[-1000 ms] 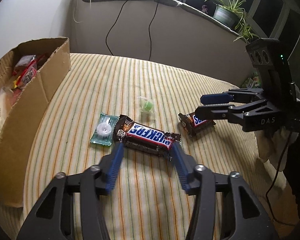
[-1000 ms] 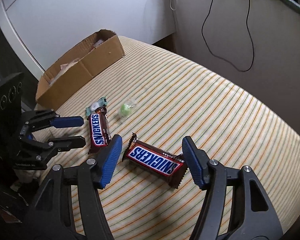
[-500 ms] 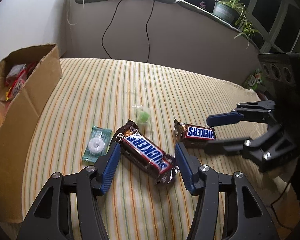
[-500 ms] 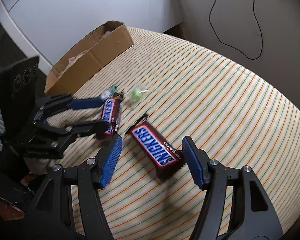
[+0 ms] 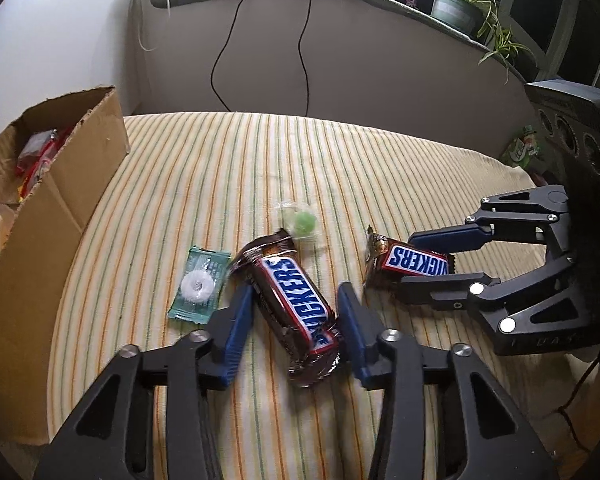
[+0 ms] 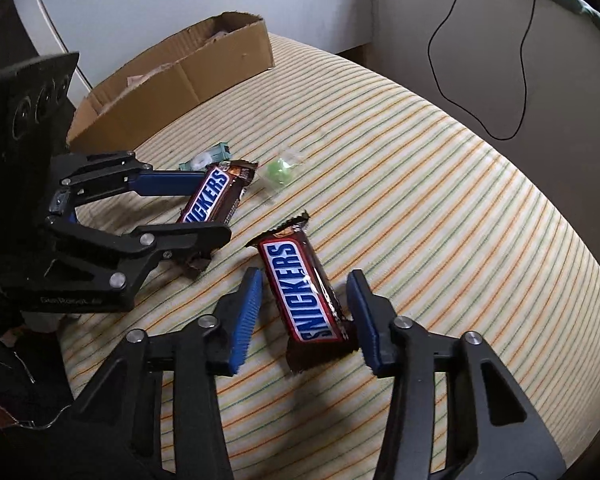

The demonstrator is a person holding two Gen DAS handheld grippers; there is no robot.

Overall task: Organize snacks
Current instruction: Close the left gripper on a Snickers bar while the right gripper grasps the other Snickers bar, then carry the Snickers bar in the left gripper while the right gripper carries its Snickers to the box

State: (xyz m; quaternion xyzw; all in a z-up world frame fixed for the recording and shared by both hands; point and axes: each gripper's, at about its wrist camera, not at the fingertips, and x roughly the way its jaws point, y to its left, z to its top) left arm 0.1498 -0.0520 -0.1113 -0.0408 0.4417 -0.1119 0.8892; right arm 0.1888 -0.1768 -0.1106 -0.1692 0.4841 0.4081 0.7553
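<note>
Snickers bars, 2 of them, lay on the striped cloth; they had turned lengthwise between the jaws, as left gripper and right gripper were closing, neither pinching yet.

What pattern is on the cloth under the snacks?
Cream cloth with thin orange and green stripes; clearest in the right wrist view.

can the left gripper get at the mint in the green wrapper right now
Probably not right away. The left gripper straddles a Snickers bar, its jaws closing around it. The mint lies uncovered on the striped cloth just outside the left finger, so it would need to let the bar go first.
</note>
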